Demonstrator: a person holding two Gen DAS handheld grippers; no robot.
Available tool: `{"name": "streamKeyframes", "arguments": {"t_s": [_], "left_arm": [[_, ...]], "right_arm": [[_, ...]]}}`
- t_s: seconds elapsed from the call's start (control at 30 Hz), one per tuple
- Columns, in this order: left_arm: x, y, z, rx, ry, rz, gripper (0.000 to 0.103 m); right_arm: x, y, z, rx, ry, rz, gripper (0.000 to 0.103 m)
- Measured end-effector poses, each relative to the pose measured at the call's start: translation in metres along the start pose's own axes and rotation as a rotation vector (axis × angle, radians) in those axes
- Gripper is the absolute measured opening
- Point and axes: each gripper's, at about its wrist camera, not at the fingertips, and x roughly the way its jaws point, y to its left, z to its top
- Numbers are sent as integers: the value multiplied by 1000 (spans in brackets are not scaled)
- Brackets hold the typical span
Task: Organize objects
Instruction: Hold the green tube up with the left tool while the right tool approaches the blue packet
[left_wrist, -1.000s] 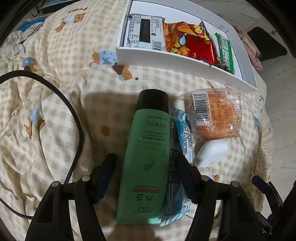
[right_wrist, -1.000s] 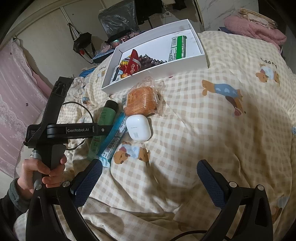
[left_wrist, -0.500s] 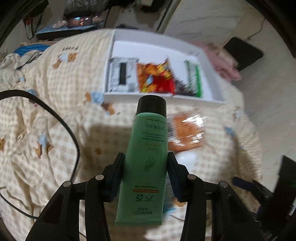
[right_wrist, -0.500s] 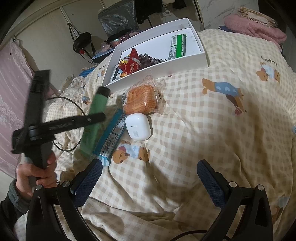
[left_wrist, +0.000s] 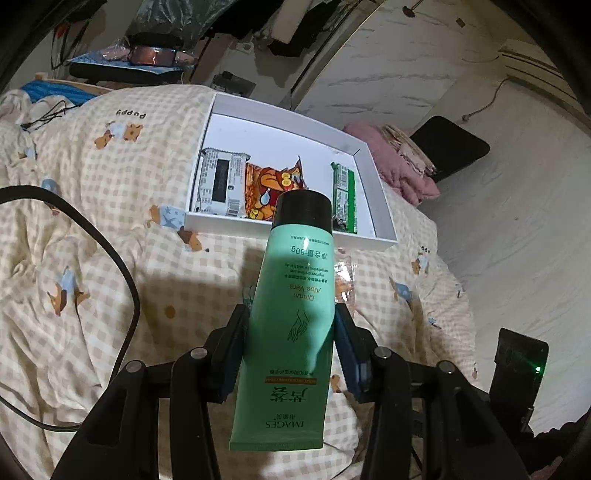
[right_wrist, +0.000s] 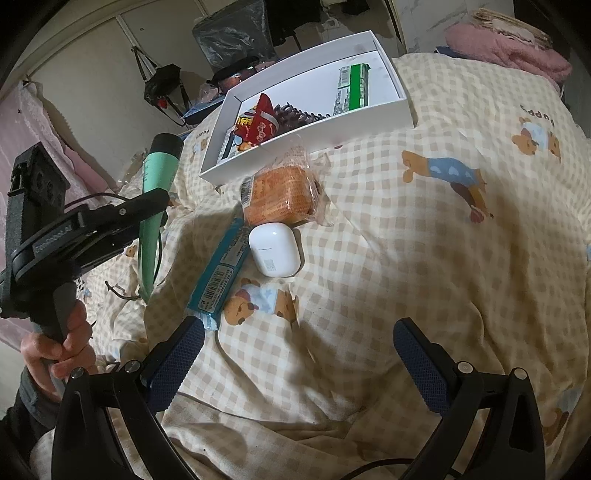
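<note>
Two hand-held grippers: left (left_wrist: 291, 328) clamps green tube (left_wrist: 291, 314) aloft, right (right_wrist: 295, 354) gapes empty.

The left gripper (left_wrist: 291, 328), open around the green tube (left_wrist: 291, 314) a second ago, now has its jaws clamped on the tube's sides. The tube, earlier lying on the checked quilt (left_wrist: 110, 229) beside the blue packet (right_wrist: 221, 273), now hangs lifted clear, black cap tilted toward the white box (left_wrist: 295, 230).
</note>
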Motion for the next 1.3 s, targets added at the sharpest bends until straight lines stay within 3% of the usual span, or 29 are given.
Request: {"name": "streamKeyframes", "arguments": {"t_s": [0.53,1.3], "left_arm": [[13,2,-7,-19,65,4,49],[12,5,-7,-38,70,12,49]], "right_arm": [[3,-2,0,7,15,5,103],[5,0,3,-5,32,-2,103]]}}
